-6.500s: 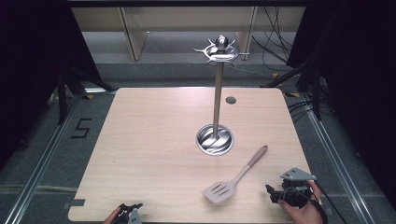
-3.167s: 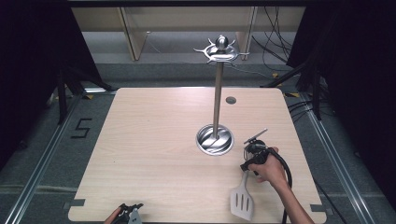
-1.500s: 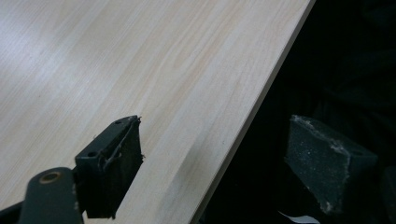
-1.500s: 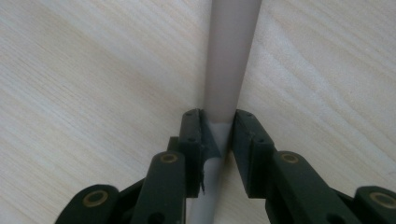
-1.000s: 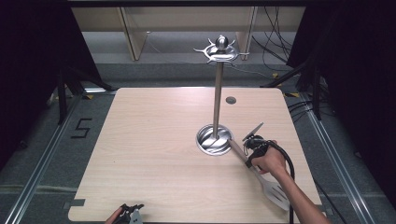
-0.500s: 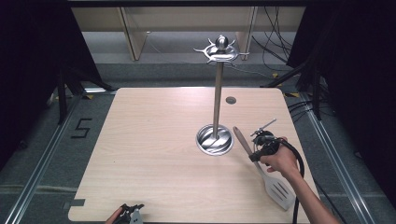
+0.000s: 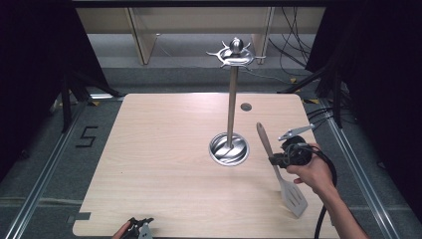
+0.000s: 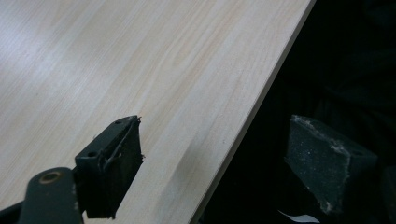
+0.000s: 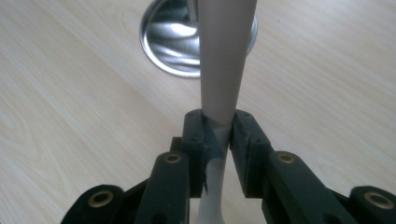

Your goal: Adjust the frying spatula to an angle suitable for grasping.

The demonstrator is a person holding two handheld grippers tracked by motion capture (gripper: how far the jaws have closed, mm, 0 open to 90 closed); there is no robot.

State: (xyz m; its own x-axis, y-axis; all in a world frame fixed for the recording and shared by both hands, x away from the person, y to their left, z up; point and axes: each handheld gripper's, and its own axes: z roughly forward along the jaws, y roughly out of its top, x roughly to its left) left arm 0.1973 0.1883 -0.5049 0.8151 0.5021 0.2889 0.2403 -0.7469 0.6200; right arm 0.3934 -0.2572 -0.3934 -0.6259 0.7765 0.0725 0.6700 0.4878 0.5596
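Note:
A spatula [image 7: 278, 169] with a wooden handle and a slotted metal blade hangs above the table's right side, handle end up and tilted toward the stand. My right gripper [image 7: 276, 160] is shut on its neck; in the right gripper view the handle [image 9: 224, 70] rises between the pressed pads of that gripper [image 9: 218, 140]. A metal utensil stand [image 7: 230, 104] with a round base [image 7: 228, 149] and hooked top [image 7: 235, 53] sits just left of the spatula. My left gripper [image 7: 139, 227] rests at the table's front edge, and in the left gripper view it [image 8: 224, 158] stands open and empty.
The light wooden table [image 7: 164, 149] has a small dark hole [image 7: 245, 106] behind the stand. Its front edge [image 8: 243, 140] runs between the left gripper's jaws. Floor rails and cables lie around the table, with dark curtains at both sides.
The right gripper took the spatula off the table and has lifted it, swinging the handle up and toward the stand. The left gripper has stayed put.

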